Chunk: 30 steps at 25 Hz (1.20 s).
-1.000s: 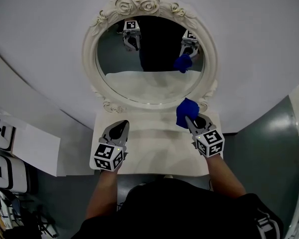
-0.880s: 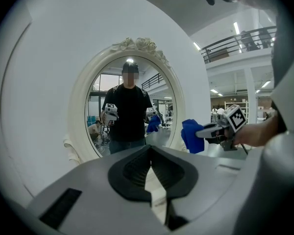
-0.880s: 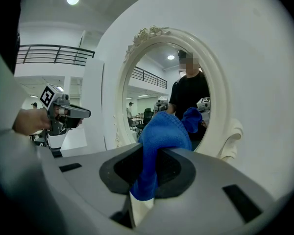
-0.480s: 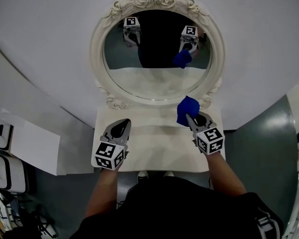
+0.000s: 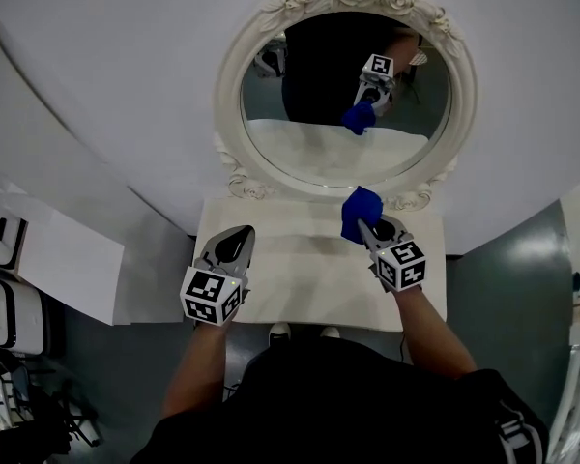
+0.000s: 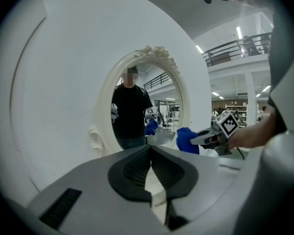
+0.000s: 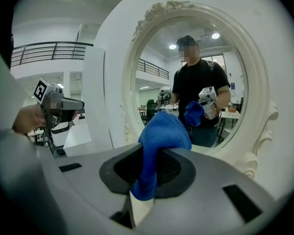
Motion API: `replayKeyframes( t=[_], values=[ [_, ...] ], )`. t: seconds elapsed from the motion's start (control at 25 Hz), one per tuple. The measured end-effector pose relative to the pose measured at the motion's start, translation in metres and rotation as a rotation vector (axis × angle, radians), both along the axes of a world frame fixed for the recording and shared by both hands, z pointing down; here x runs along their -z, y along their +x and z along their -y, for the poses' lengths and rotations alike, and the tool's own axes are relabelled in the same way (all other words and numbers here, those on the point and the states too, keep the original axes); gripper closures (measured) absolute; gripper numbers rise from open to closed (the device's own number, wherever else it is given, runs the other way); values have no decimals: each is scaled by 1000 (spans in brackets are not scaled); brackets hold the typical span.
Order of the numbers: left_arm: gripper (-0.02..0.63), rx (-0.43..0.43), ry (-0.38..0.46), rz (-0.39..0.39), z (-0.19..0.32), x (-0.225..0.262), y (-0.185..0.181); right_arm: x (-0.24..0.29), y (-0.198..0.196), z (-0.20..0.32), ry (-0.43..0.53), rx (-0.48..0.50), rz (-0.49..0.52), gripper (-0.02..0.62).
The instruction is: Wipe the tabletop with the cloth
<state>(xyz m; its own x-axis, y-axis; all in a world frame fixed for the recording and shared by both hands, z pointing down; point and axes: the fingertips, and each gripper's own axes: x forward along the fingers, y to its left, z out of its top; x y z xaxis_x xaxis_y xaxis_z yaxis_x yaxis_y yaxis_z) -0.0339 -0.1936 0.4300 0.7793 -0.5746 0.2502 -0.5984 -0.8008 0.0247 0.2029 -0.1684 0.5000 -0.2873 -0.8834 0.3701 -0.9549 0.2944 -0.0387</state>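
While the left claw (image 5: 234,243) hangs empty, jaws together, over the left side of the worktop (image 5: 300,283), the wipe would likely go best if the right claw (image 5: 365,228) presses its wad flat and sweeps overlapping passes from the ornate mirror (image 5: 358,104) toward the near edge. That right claw is clamped on the blue cloth (image 5: 362,209), a soft bunched wad at the worktop's back right, just before the mirror's frame.

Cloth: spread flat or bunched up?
Bunched: the blue cloth is a wad pinched between the right gripper's shut jaws.
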Motion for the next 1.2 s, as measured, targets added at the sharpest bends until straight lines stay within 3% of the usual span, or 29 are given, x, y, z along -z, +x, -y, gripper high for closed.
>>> replayKeyframes(
  t=[0.6, 1.2],
  values=[
    [595, 168, -50, -4, 15, -28, -121, -85, -156, 70, -154, 233, 45, 555],
    [594, 263, -95, 6, 24, -59, -196, -163, -333, 108, -310, 493, 79, 555]
  ],
)
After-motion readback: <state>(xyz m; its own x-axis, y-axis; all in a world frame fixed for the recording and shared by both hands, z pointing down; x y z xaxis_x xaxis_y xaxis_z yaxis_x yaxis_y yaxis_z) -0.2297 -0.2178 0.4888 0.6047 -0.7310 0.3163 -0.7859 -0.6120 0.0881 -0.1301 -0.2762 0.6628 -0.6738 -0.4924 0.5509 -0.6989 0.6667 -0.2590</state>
